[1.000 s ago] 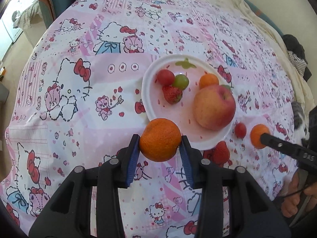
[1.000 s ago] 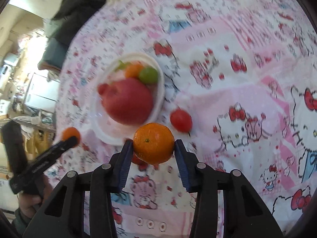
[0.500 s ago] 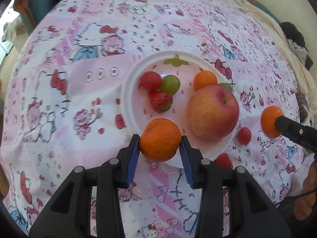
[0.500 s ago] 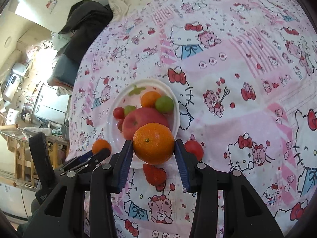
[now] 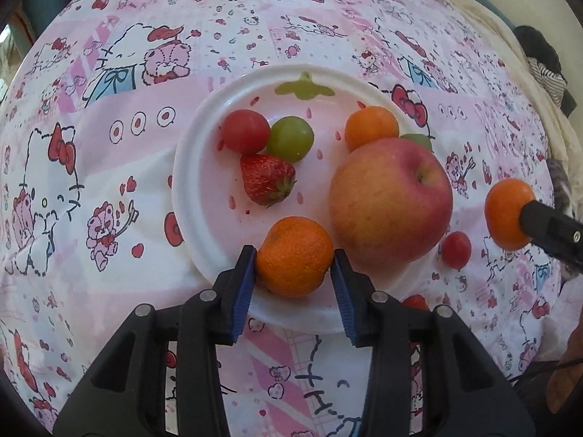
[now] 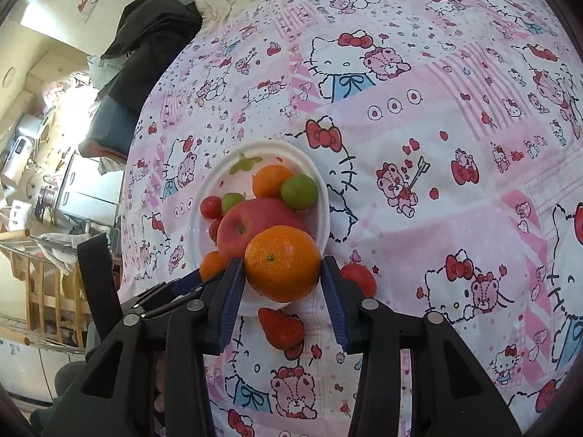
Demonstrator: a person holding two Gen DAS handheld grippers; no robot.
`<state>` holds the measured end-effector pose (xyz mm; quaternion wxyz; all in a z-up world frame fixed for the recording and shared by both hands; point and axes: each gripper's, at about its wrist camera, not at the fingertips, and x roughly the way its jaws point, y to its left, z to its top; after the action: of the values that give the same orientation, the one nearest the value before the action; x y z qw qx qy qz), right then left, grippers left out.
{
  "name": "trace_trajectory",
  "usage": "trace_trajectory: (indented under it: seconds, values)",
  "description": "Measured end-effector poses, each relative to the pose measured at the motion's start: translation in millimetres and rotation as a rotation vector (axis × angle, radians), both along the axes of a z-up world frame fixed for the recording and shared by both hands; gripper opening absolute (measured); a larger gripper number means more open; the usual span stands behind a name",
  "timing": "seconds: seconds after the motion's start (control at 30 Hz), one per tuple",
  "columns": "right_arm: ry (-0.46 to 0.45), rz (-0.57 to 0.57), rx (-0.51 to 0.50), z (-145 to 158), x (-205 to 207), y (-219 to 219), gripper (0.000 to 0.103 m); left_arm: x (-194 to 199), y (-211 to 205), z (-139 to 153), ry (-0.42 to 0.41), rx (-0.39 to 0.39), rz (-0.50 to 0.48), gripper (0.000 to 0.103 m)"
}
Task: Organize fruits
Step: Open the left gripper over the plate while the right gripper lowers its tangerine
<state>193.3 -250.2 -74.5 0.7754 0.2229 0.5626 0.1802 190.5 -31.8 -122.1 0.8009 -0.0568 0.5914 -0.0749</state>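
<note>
My left gripper (image 5: 294, 259) is shut on an orange (image 5: 291, 244) that sits low over the near part of the white plate (image 5: 189, 182). On the plate lie a big red apple (image 5: 391, 200), a strawberry (image 5: 267, 180), a cherry tomato (image 5: 246, 131), a green grape (image 5: 291, 138) and a small orange (image 5: 371, 123). In the right wrist view my right gripper (image 6: 282, 265) is shut on a second orange (image 6: 282, 255), held above the plate's (image 6: 320, 196) near edge. That orange (image 5: 508, 213) also shows at the right of the left wrist view.
A cherry tomato (image 5: 455, 249) and a strawberry (image 6: 280, 327) lie on the pink cartoon-print cloth (image 5: 109, 145) beside the plate. Dark clothing (image 6: 145, 47) is piled at the bed's far edge, and shelves with clutter (image 6: 43, 182) stand beyond it.
My left gripper has come down and forward with its orange, from short of the plate to over its near part. The right gripper has shifted slightly, still gripping its orange.
</note>
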Motion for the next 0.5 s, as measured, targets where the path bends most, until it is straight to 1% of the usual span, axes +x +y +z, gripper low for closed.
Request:
trace_trajectory:
  seconds: [0.07,0.1,0.13,0.17,0.2,0.23,0.33,0.43,0.5]
  values:
    - [-0.003,0.004,0.002,1,0,1,0.045,-1,-1,1,0.000,-0.001,-0.003,0.043]
    - [-0.005,0.006,0.004,1,0,2,0.045,-2,-1,3,-0.005,-0.007,-0.006,0.054]
    - [-0.006,0.007,0.005,2,0,2,0.045,-3,-1,6,-0.013,-0.009,-0.005,0.068]
    - [-0.007,0.009,0.008,3,0,2,0.045,-5,0,12,-0.030,-0.009,-0.001,0.072]
    - [-0.008,0.013,0.010,4,1,3,0.045,-6,1,15,-0.038,-0.003,0.005,0.080]
    - [-0.010,0.018,0.012,5,3,4,0.045,-7,3,18,-0.043,0.004,0.013,0.082]
    - [-0.035,0.035,-0.001,13,11,9,0.045,-8,14,24,-0.043,0.021,0.051,0.082]
    - [-0.054,0.060,-0.008,18,26,20,0.045,-8,31,31,-0.048,0.021,0.115,0.082]
    - [-0.069,0.087,-0.016,20,39,30,0.045,-10,44,36,-0.056,0.049,0.160,0.082]
